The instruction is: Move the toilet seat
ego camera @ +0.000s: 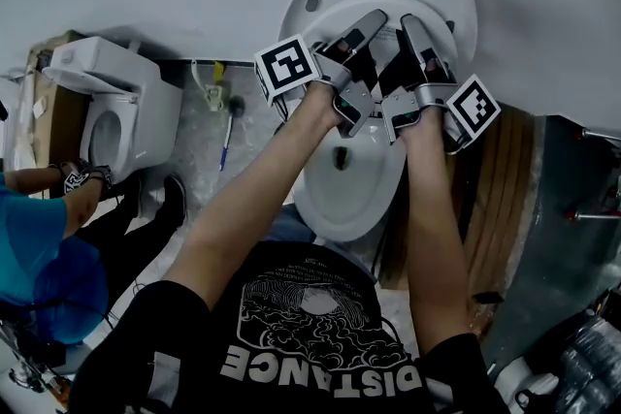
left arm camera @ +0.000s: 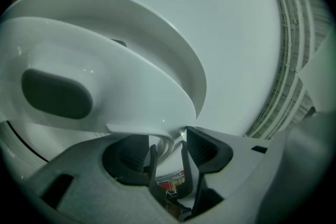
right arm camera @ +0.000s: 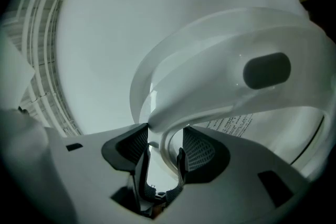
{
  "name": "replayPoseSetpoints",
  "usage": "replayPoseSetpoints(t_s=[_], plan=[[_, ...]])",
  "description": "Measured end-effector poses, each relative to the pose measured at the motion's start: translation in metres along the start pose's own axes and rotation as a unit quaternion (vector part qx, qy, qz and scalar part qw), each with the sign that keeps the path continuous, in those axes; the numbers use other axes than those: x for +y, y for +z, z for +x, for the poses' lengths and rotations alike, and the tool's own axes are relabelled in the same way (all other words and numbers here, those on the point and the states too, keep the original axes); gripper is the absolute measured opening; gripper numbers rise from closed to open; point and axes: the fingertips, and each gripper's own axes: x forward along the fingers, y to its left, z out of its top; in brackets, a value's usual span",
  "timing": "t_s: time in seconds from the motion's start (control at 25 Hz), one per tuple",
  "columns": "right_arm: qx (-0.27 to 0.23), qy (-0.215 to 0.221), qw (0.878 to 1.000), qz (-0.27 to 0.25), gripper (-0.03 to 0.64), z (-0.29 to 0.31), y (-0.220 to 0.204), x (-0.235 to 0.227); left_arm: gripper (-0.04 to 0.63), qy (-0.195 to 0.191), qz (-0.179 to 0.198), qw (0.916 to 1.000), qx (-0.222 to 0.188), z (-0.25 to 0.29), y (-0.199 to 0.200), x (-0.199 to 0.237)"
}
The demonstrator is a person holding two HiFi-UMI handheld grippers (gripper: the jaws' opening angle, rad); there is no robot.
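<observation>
White toilet seat (left arm camera: 131,81) raised, tilted up, dark bumper on underside.

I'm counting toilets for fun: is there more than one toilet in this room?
Yes, a second white toilet stands by the wall at the left of the head view.

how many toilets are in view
2: the middle toilet at the picture's centre, and the left toilet near its left edge. Others may be hidden.
</observation>
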Motion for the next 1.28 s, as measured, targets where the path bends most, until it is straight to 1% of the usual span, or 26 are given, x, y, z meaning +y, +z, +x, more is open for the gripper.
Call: replayPoseSetpoints(t_s=[0.12,0.28,0.48,0.6,0.8,1.0,1.16,1.2,1.28], plan=[[-0.003,-0.004,1.000,-0.009,0.207,0.000,0.003,-0.003,0.215,0.004,0.002,1.0000,0.006,0.003,-0.002,0.003],[-0.009,-0.006,1.000,-0.013,0.197,-0.001,0.004,-0.007,0.198,0.009,0.014,0.9998,0.010,0.004,-0.004,0.006],[-0.008,-0.005,1.000,-0.027,0.184,-0.002,0.003,0.000,0.186,0.005,0.026,0.9996,0.010,0.003,-0.004,-0.001],[-0.007,-0.009,1.000,-0.029,0.179,0.010,0.006,-0.001,0.182,0.009,0.022,0.9997,0.010,0.009,0.005,0.002],[-0.006,-0.032,0.999,-0.022,0.173,0.043,0.018,-0.023,0.178,0.028,0.013,0.9995,0.007,0.032,0.032,0.025],[0.010,-0.058,0.996,-0.064,0.173,0.040,0.013,-0.028,0.178,0.030,0.019,0.9994,0.006,0.031,0.032,0.025],[0.015,-0.065,0.995,-0.075,0.173,0.031,0.008,-0.029,0.173,0.036,0.031,0.9988,0.010,0.028,0.030,0.024],[0.017,-0.067,0.994,-0.080,0.173,0.029,0.006,-0.028,0.168,0.040,0.036,0.9985,0.010,0.027,0.029,0.024],[0.022,-0.060,0.995,-0.079,0.173,0.027,-0.001,-0.022,0.136,0.048,0.046,0.9978,0.008,0.023,0.026,0.024]])
